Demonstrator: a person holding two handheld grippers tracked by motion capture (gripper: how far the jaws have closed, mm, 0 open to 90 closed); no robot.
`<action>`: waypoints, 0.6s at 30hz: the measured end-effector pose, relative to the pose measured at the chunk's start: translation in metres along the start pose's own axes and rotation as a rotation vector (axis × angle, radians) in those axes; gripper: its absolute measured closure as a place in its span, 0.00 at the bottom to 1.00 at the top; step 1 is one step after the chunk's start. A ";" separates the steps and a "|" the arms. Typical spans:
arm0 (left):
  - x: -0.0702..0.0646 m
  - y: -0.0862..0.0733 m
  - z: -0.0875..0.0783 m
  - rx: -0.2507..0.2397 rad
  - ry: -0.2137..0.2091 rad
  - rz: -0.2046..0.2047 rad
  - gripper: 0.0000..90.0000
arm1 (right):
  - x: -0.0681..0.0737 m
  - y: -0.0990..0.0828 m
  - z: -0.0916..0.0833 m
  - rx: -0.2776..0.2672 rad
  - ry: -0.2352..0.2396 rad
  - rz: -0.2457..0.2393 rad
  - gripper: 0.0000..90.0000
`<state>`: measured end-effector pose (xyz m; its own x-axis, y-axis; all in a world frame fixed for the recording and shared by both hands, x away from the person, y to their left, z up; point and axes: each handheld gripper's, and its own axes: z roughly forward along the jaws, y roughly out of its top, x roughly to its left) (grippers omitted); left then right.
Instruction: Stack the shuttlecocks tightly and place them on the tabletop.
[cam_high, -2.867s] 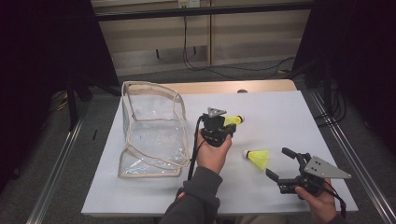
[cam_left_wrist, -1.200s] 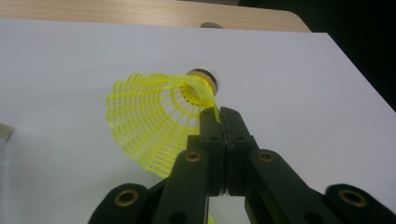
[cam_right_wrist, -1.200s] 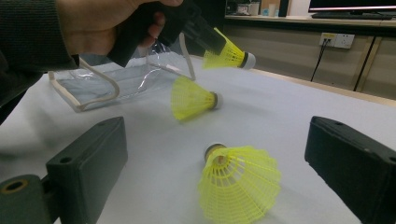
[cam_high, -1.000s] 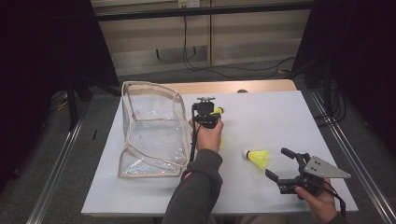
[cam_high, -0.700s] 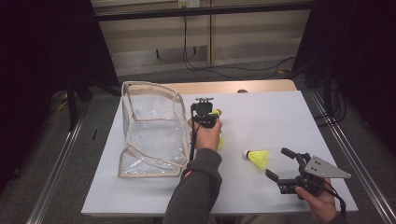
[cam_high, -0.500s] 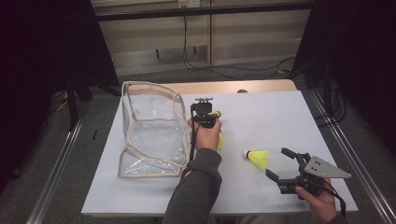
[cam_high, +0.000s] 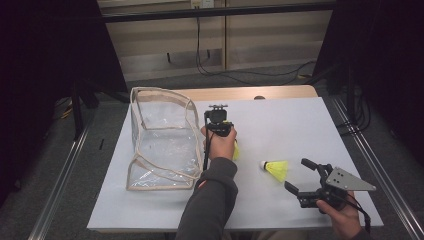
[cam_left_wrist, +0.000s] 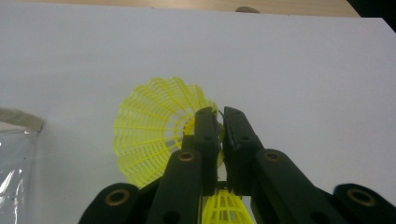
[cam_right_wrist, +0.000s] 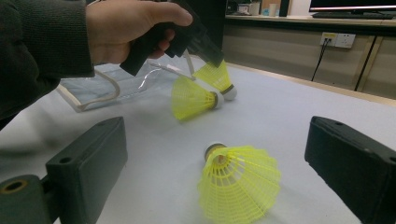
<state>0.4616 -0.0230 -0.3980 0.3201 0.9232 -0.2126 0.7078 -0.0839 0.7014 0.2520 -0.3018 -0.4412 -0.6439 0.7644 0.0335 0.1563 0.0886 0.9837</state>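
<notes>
Yellow mesh is pinched between the near-shut jaws of the left gripper (cam_left_wrist: 219, 122): they clamp the skirt rim of one shuttlecock (cam_right_wrist: 215, 74), and a second shuttlecock (cam_right_wrist: 192, 99) hangs beside it, cork to cork as far as I can tell, so both seem to ride along together. In the right gripper view the held one tilts with its white cork down and away from the hand, skirt up into the jaws; the second lies more level, its open skirt facing the camera, its cork touching or nearly touching the first. Their long axes cross at an angle instead of lining up.

The pair hangs just above the white table (cam_high: 300, 125), right beside the clear plastic bag (cam_high: 162, 140), whose open mouth faces up at the hand's left. To my eye the step is carrying them over that rim. The grip is on thin mesh, so I'd keep the squeeze steady, lift high enough to clear the tape-edged rim, and let go only once both corks are inside, since the second one may drop free early.

Farther out, the right gripper (cam_right_wrist: 215, 172) sits low near the table's front edge, jaws wide apart, with a third shuttlecock (cam_right_wrist: 238, 179) lying on the table just ahead of them. Its cork points away from that gripper and its skirt opens toward it, the axis roughly along the reach.
</notes>
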 end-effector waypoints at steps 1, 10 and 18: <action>0.000 0.000 0.000 -0.008 0.005 0.000 0.96 | 0.000 0.000 0.000 0.000 -0.001 0.000 0.06; 0.000 0.002 -0.005 -0.011 0.035 0.019 0.98 | 0.000 0.000 0.000 0.000 -0.001 0.000 0.06; 0.000 0.003 -0.010 -0.011 0.084 0.034 0.98 | 0.001 0.000 0.000 0.002 0.002 0.005 0.06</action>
<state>0.4577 -0.0195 -0.3894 0.2890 0.9483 -0.1309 0.6906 -0.1118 0.7146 0.2516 -0.3014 -0.4411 -0.6445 0.7637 0.0384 0.1612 0.0866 0.9831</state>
